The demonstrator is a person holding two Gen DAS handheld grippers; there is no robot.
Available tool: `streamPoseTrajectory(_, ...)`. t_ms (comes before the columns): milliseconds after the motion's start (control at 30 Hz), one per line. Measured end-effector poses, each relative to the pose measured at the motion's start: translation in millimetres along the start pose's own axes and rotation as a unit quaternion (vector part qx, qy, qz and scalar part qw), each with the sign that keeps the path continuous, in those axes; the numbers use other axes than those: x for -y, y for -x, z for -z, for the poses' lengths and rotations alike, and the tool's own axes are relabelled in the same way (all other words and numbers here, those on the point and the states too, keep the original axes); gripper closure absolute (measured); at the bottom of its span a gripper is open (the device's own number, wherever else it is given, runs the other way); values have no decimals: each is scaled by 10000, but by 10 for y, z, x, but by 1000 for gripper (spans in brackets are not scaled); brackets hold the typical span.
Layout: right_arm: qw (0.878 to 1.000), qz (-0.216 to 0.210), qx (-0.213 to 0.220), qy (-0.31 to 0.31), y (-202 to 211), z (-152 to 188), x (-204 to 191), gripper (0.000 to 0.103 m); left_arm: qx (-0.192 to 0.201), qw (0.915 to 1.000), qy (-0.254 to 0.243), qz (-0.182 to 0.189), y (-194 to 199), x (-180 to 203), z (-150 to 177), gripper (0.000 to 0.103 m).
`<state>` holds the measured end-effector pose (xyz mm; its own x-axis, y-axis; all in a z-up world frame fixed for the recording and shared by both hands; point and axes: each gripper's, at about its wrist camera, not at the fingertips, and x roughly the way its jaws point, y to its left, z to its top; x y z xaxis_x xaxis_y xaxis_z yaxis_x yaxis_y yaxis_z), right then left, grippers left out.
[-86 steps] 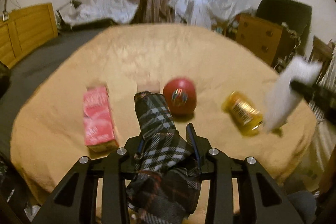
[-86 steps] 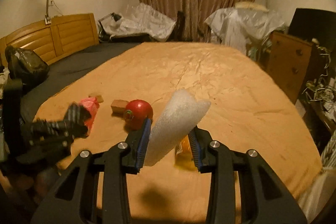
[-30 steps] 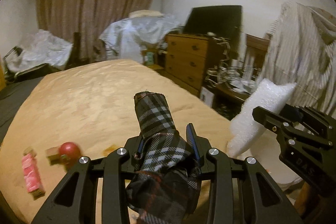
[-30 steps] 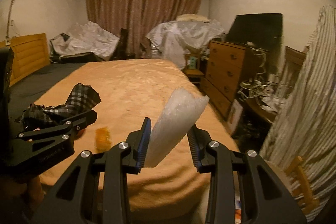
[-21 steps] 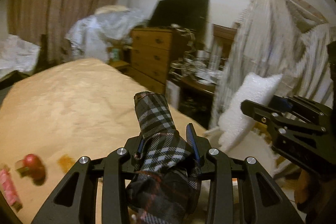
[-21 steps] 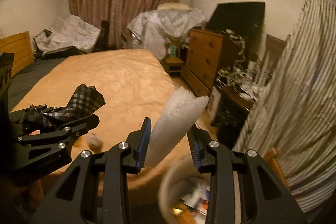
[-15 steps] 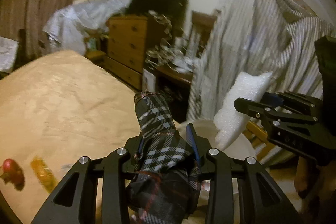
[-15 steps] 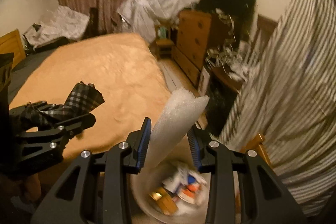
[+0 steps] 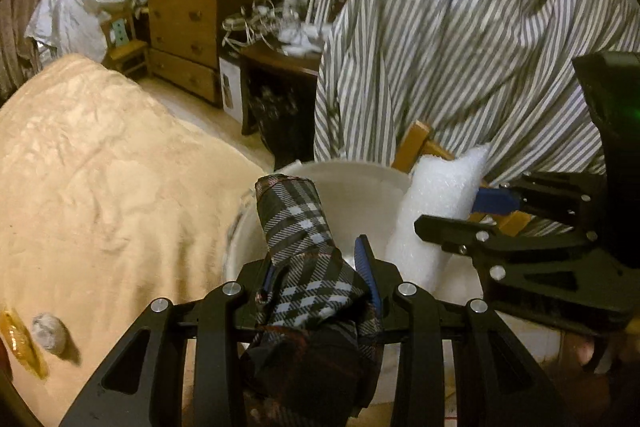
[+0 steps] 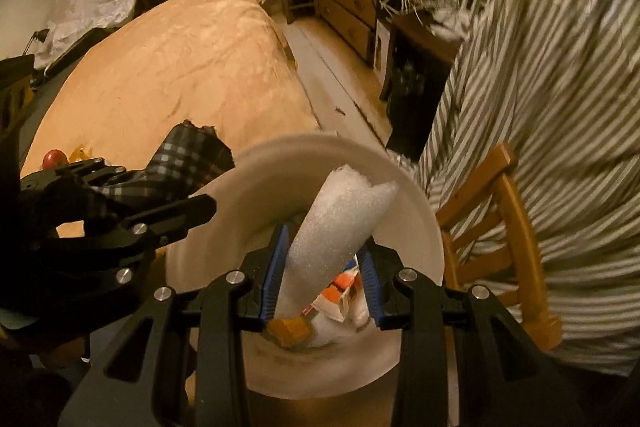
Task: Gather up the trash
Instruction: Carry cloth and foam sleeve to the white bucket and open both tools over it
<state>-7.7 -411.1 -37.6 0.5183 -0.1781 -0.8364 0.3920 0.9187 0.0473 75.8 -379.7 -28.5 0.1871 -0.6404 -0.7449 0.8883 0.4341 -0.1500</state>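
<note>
Midway through: both loads poised over the round white bin point(image 10: 420, 211), nothing dropped yet. Right gripper point(image 10: 322, 267) fingers pinching a soft, bubbly white foam piece point(image 10: 340, 211); left gripper point(image 9: 316, 267) fingers clamped on crumpled plaid fabric point(image 9: 298, 223). Left on the tan bed point(image 9: 100, 163): glossy yellow wrapper point(image 9: 18, 345), grey wad point(image 9: 48, 333), red ball point(image 10: 54, 158)

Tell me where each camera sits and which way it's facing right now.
Left wrist: sits on the left tool, faces the white bin beside the bed; shows its fingers clamping plaid cloth.
Right wrist: sits on the right tool, looks down into the bin; shows its fingers clamping white foam.
Shared: bin, bed, striped shirt, each other's tool.
</note>
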Motion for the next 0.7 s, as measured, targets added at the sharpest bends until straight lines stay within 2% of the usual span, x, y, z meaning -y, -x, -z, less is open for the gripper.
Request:
streamPoseTrajectory(167,9995,-79,-216,-223,-165,79,120,70,-213,9998,-31,-47,-256,-24,48,65)
streamPoseTrajectory(300,9992,-105,-278,-258,-221,96,154,70,-268,9996,14,-64,-234,-177,149,65)
streamPoseTrajectory(567,9993,-31,-337,-184,-290,111,141,68,-257,9996,-18,-120,-233,-233,165,63)
streamPoseTrajectory(633,9992,-46,-356,-197,-332,106,179,62,-218,9995,-51,-213,-207,-239,172,41)
streamPoseTrajectory(667,9992,-41,-337,-226,-330,109,193,57,-197,9995,-50,-232,-198,-248,173,22)
streamPoseTrajectory(700,9992,-34,-316,-258,-334,114,211,53,-124,9994,-56,-320,-172,-258,176,15)
